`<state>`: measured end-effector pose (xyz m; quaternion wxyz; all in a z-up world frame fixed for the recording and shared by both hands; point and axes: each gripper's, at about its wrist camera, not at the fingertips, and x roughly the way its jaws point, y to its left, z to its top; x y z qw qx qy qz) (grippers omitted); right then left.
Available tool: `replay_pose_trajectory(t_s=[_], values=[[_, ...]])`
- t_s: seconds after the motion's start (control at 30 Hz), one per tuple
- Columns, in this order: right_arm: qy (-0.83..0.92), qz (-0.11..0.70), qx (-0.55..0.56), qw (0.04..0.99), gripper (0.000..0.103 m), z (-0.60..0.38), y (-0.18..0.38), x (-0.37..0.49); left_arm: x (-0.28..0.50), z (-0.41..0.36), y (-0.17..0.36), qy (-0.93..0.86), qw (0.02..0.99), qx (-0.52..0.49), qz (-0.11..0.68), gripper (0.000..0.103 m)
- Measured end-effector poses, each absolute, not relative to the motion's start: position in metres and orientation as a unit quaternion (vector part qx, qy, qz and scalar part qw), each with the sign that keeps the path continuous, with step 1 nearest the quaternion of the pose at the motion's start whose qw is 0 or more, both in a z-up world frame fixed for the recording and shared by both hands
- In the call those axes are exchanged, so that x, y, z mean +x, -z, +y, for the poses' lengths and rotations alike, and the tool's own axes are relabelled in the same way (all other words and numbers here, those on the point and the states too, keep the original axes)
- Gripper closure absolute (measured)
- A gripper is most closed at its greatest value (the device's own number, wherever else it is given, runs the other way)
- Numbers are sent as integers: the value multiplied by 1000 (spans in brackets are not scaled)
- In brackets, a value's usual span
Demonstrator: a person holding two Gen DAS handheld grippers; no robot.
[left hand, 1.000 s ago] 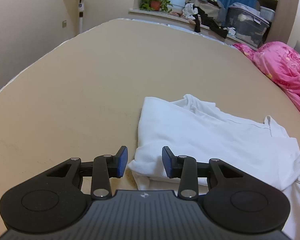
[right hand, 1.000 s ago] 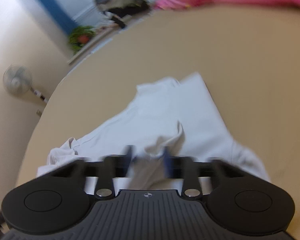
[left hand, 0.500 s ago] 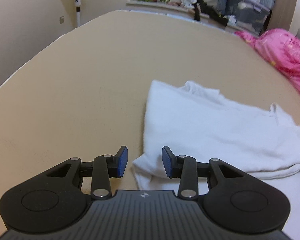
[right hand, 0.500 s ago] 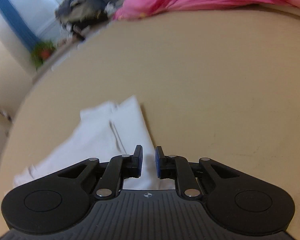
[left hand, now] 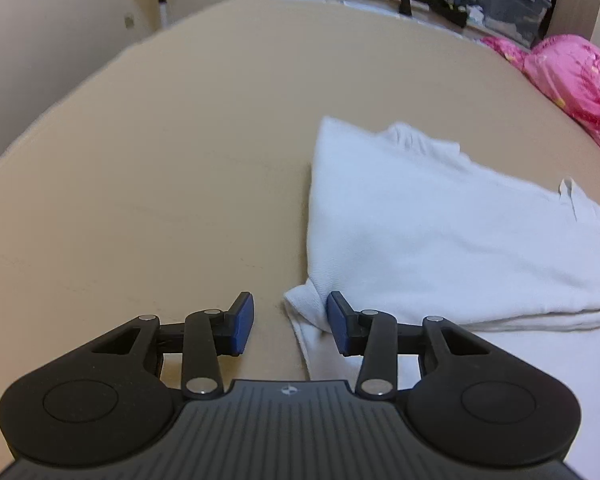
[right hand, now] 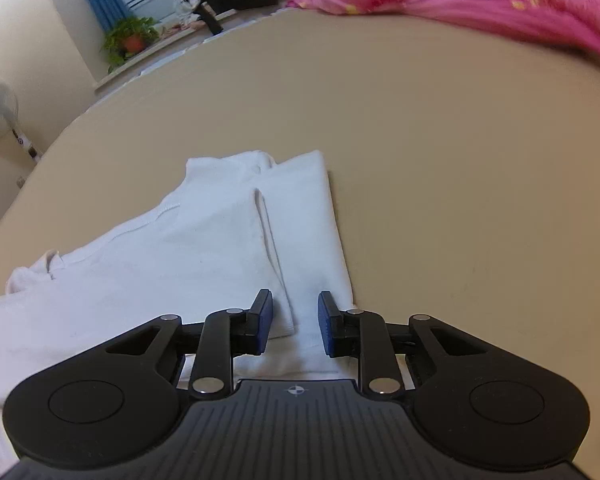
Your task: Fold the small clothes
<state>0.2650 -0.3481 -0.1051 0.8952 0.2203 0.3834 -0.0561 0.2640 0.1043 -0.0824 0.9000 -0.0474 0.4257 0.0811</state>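
the left gripper (left hand: 290,326) hangs over the near left corner of a white garment (left hand: 440,236) lying partly folded on the tan bed sheet (left hand: 160,160). its jaws have just been opening and stand apart; a bunched corner of cloth sits between them, against the right pad, not pinched. further right, the right gripper (right hand: 295,328) hovers above the garment's (right hand: 204,248) folded right strip near its lower hem, jaws just opened a little, gripping nothing, the cloth lying flat beneath. a pink quilt (right hand: 480,4) is heaped at the bed's far right edge, well apart from the garment.
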Motion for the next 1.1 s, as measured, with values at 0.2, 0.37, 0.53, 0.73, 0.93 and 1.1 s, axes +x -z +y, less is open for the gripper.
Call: replay_pose_trajectory(t_s=[0.2,0.37,0.53,0.73,0.93,1.1], values=[[33,311,181,932,74,-336,31,208,213,92,45,-78,916,-30,393,57],[9,277,172,945,68,-341,-21,138,165,81,10,-67,924,-13,377,57],[10,264,160,951,67,-357,-33,58,108,74,-10,-50,929,-4,366,57],[29,304,196,932,67,-375,7,-5,38,94,5,-19,912,-55,406,60],[31,354,214,910,67,-385,71,-44,10,115,68,-3,869,-135,476,63],[49,405,267,873,67,-391,113,-48,-3,116,99,16,843,-199,500,63]])
